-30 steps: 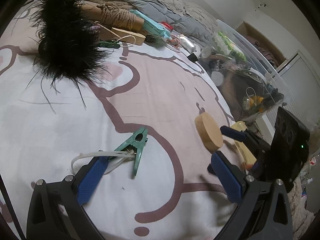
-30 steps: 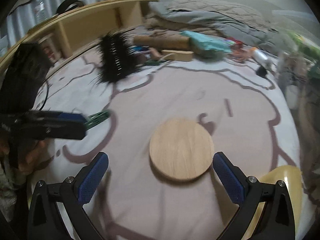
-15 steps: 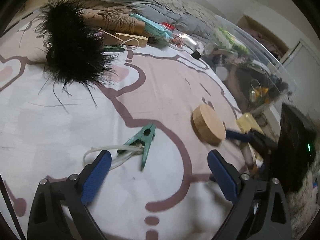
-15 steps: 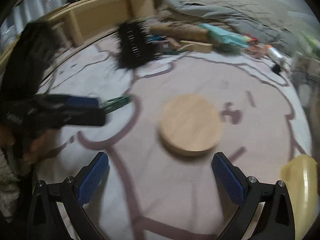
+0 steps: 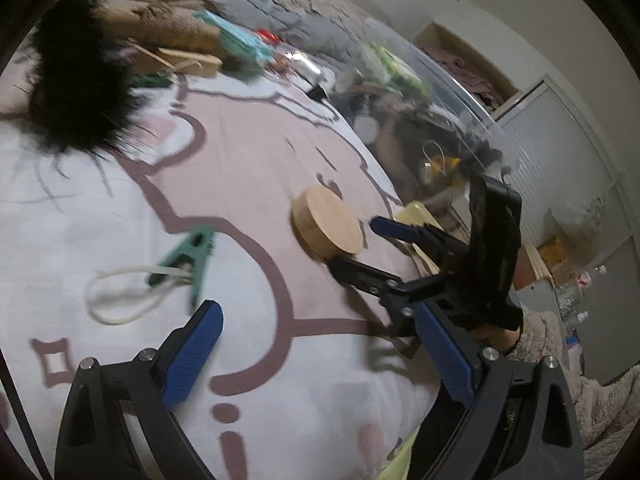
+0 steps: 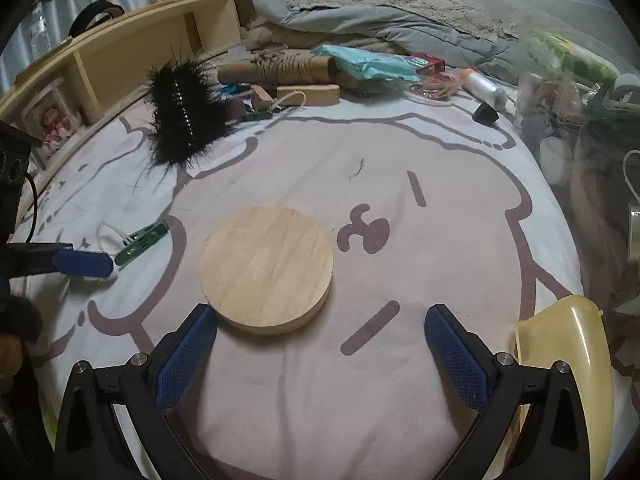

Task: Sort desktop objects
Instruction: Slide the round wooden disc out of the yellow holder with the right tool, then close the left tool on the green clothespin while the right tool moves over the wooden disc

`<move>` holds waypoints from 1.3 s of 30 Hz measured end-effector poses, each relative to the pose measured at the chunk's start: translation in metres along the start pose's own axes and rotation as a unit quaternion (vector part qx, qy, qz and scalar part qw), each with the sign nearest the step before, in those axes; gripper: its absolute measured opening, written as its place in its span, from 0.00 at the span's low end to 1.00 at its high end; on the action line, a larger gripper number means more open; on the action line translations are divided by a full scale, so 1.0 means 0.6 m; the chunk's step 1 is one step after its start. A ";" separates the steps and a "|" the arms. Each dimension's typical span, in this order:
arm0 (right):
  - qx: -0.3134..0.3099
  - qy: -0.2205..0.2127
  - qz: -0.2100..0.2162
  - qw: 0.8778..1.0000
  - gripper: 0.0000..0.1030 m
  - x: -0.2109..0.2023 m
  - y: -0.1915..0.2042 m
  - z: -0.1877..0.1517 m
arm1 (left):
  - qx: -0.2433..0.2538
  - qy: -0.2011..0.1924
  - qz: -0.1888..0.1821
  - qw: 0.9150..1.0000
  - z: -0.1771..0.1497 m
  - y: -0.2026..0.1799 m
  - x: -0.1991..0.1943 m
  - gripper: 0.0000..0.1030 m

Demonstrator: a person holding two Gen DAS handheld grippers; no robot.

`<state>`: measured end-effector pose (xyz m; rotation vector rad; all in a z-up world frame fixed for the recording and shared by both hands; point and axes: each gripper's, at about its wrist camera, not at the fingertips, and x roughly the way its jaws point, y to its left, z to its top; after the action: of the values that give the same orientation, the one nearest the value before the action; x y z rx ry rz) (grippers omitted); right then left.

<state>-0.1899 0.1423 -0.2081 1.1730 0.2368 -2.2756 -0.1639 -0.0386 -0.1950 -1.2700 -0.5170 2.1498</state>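
A round wooden disc (image 6: 267,268) lies flat on the pink-and-white bedsheet; it also shows in the left wrist view (image 5: 326,225). My right gripper (image 6: 320,356) is open and empty just in front of the disc, its left pad near the disc's edge. In the left wrist view the right gripper (image 5: 360,244) reaches around the disc. My left gripper (image 5: 320,360) is open and empty, just behind a green clothes peg (image 5: 188,258) with a white cord loop (image 5: 120,296). The peg (image 6: 140,240) lies left of the disc.
A black feathery brush (image 6: 180,112) lies at the back left. A rope-wrapped tube (image 6: 280,68), a wooden block (image 6: 308,94), a teal packet (image 6: 364,62) and small items line the back. A clear bin (image 6: 580,100) stands right; a yellow object (image 6: 568,360) lies front right.
My left gripper has pulled back and turned left, away from the peg. My right gripper has moved in close to the disc, which now sits just ahead of its left finger.
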 end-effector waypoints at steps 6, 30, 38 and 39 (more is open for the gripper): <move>-0.005 0.006 -0.008 1.000 1.00 0.004 0.003 -0.003 | -0.007 0.001 0.033 0.999 0.006 0.006 0.021 0.94; -0.007 0.010 -0.013 1.000 1.00 0.012 0.004 -0.007 | 0.060 -0.063 0.246 0.965 0.022 0.028 0.015 0.94; -0.005 0.014 -0.011 1.000 1.00 0.014 0.003 -0.005 | 0.054 -0.041 0.264 0.962 0.033 0.047 0.028 0.86; -0.005 0.015 -0.010 1.000 1.00 0.015 0.002 -0.005 | 0.054 -0.040 0.271 0.960 0.032 0.047 0.029 0.84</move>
<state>-0.1914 0.1389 -0.2166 1.2053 0.2708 -2.2728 -0.1954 -0.0488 -0.2141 -1.3824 -0.0752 2.6406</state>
